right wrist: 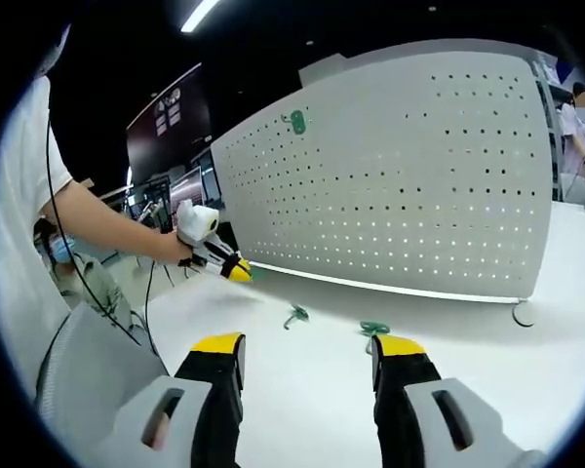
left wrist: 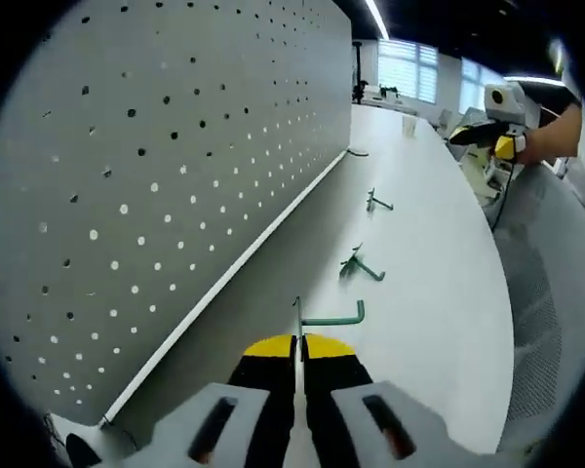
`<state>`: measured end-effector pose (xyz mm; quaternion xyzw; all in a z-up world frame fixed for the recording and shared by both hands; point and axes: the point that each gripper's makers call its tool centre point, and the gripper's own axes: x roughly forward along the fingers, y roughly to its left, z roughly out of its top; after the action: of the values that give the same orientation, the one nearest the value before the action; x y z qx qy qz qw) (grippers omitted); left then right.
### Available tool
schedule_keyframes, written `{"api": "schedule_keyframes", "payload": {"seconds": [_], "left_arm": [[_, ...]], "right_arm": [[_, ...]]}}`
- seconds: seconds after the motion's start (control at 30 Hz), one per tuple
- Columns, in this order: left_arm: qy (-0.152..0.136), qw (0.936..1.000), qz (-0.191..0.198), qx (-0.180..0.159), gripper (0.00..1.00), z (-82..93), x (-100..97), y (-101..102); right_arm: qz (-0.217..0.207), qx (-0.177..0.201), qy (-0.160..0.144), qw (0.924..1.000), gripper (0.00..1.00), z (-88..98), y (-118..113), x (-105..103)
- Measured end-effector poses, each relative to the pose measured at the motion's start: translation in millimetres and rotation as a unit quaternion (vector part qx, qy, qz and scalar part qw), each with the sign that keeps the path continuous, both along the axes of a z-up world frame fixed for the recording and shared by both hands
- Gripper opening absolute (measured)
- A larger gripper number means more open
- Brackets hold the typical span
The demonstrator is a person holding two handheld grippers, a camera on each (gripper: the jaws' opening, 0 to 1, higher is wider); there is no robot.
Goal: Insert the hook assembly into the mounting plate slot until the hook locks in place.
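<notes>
My left gripper (left wrist: 299, 353) is shut on a green hook (left wrist: 333, 318); its thin metal end stands up between the yellow-tipped jaws and its green arm points right. It hovers low over the white table (left wrist: 439, 292), close beside the grey pegboard (left wrist: 175, 146). Two more green hooks (left wrist: 359, 265) (left wrist: 376, 203) lie further along the table. My right gripper (right wrist: 307, 356) is open above the table with nothing between its fingers. Ahead of it lie two green hooks (right wrist: 294, 316) (right wrist: 373, 328), and the left gripper (right wrist: 219, 258) sits at the pegboard's (right wrist: 419, 175) foot. One green hook (right wrist: 296, 121) hangs high on the board.
A person's hand holds the right gripper (left wrist: 502, 141) at the table's far edge. A dark small item (left wrist: 357, 152) lies at the board's base. A round board foot (right wrist: 522, 312) stands at the right. A person in a white top (right wrist: 19, 244) stands on the left.
</notes>
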<state>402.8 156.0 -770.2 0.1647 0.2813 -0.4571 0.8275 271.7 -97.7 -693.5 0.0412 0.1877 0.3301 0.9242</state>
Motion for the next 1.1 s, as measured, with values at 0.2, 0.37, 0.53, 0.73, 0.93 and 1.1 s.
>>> {"api": "schedule_keyframes", "payload": {"seconds": [0.2, 0.37, 0.53, 0.73, 0.93, 1.1], "left_arm": [[-0.026, 0.9972, 0.043, -0.055, 0.01, 24.3, 3.2, -2], [-0.051, 0.9918, 0.064, -0.098, 0.01, 47.5, 3.5, -6], [-0.070, 0.9871, 0.079, -0.121, 0.01, 64.8, 0.1, -8], [-0.074, 0.9817, 0.093, -0.149, 0.01, 78.0, -5.2, -11], [-0.077, 0.9747, 0.109, -0.179, 0.01, 92.5, -15.1, -16], [-0.097, 0.9658, 0.124, -0.206, 0.01, 104.6, -21.2, -16]], "right_arm": [[0.000, 0.001, -0.005, 1.0000, 0.51, 2.5, 0, 0], [0.000, -0.001, -0.007, 1.0000, 0.52, 2.9, 0, 0], [0.008, -0.006, -0.009, 0.9999, 0.53, 2.8, 5, -1], [0.010, -0.006, -0.012, 0.9999, 0.57, 4.0, 5, -2], [0.013, -0.007, -0.018, 0.9997, 0.59, 5.6, 7, -2], [0.014, -0.008, -0.021, 0.9996, 0.60, 6.3, 7, -2]]}}
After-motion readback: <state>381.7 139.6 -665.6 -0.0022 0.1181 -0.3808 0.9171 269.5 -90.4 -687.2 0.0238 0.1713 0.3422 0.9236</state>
